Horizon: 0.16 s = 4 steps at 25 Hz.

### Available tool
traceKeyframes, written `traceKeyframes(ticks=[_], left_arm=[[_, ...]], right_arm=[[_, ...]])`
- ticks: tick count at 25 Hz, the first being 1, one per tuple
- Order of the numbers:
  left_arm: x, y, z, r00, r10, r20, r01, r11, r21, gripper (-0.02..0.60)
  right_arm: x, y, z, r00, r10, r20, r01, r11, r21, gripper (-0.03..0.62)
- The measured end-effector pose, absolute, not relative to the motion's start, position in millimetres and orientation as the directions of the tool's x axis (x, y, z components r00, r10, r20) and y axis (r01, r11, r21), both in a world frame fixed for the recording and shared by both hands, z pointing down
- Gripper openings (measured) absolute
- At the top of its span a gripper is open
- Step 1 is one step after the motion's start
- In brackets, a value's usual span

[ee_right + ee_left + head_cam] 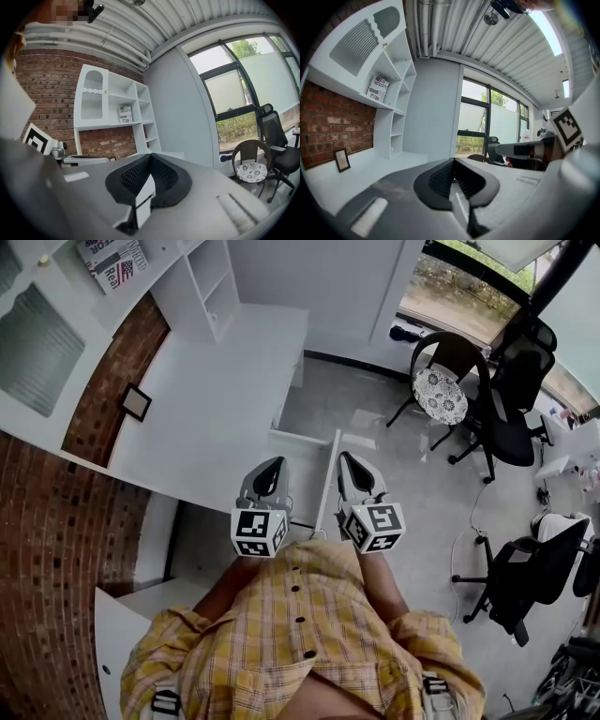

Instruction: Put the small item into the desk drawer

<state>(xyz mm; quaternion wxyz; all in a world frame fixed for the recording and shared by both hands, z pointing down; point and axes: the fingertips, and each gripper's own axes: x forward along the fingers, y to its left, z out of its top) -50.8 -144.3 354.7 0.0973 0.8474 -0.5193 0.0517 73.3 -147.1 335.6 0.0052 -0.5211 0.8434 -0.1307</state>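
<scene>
Drawer (330, 474) of the white desk (216, 399) stands pulled out just beyond two raised grippers; the small item cannot be made out in any view.

Left gripper (275, 468) and right gripper (349, 465) are held side by side, close to the person's yellow plaid shirt (309, 634) at the drawer's near end. Each gripper's own view shows its black fingertips (438, 178) pressed together with nothing plainly pinched. A pale shape shows in the slot behind the right gripper's tips, and I cannot tell what it is. A picture frame (136, 402) stands at the desk's left by the brick wall (47, 512), a shelf unit (202, 287) at its far end, and a cushioned wicker chair (439, 390) far right.
</scene>
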Motion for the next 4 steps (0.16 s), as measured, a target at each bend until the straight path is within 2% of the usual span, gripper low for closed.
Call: traceKeyframes(ticks=[4], left_arm=[[-48.3, -145.5, 355.2, 0.455, -0.871, 0.184, -0.890, -0.440, 0.116, 0.005]], right_arm=[[76.4, -147.9, 336.6, -0.459, -0.880, 0.123, -0.876, 0.425, -0.226, -0.003]])
